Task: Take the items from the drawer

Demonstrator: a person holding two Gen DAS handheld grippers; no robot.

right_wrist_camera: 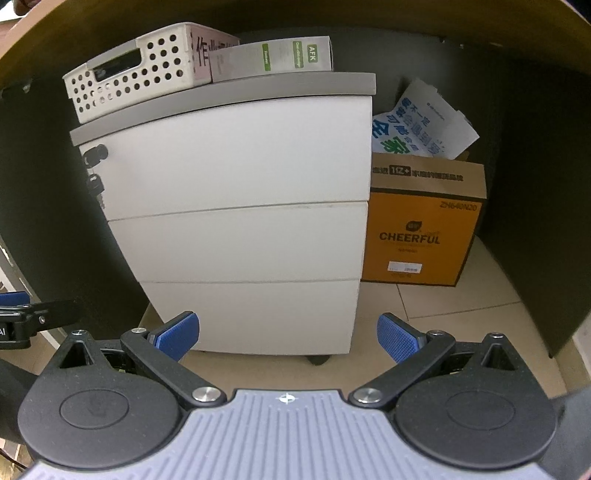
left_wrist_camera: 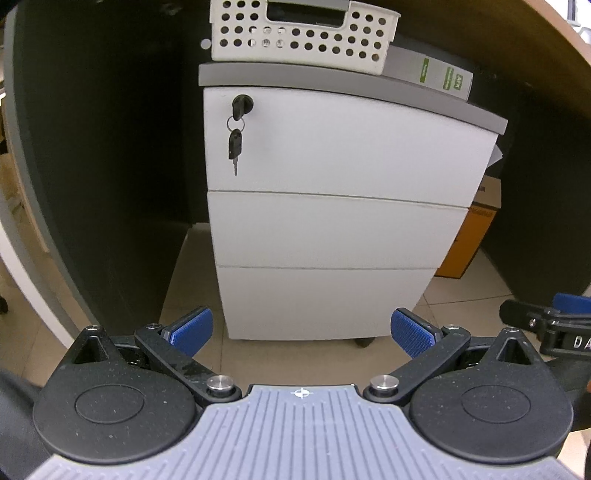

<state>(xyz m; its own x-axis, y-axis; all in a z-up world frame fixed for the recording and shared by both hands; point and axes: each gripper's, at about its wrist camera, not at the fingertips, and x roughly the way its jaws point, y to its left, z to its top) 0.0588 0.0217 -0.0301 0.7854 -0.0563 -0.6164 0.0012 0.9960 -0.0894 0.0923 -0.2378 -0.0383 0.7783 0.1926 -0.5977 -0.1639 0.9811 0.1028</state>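
Observation:
A white three-drawer pedestal cabinet [left_wrist_camera: 332,206] stands under a desk, all three drawers closed; it also shows in the right wrist view [right_wrist_camera: 243,221]. A black key [left_wrist_camera: 236,142] hangs from the lock at the top drawer's upper left. My left gripper [left_wrist_camera: 301,330] is open and empty, a short way in front of the bottom drawer. My right gripper [right_wrist_camera: 288,338] is open and empty, also in front of the bottom drawer. The right gripper's edge shows in the left wrist view [left_wrist_camera: 554,325]. The drawers' contents are hidden.
A white perforated basket [left_wrist_camera: 299,33] and a grey box with green labels [left_wrist_camera: 436,74] sit on the cabinet top. An orange "CHEERFUL" carton [right_wrist_camera: 421,225] with papers [right_wrist_camera: 421,122] stands to the cabinet's right. Dark desk panels enclose both sides. The floor is tiled.

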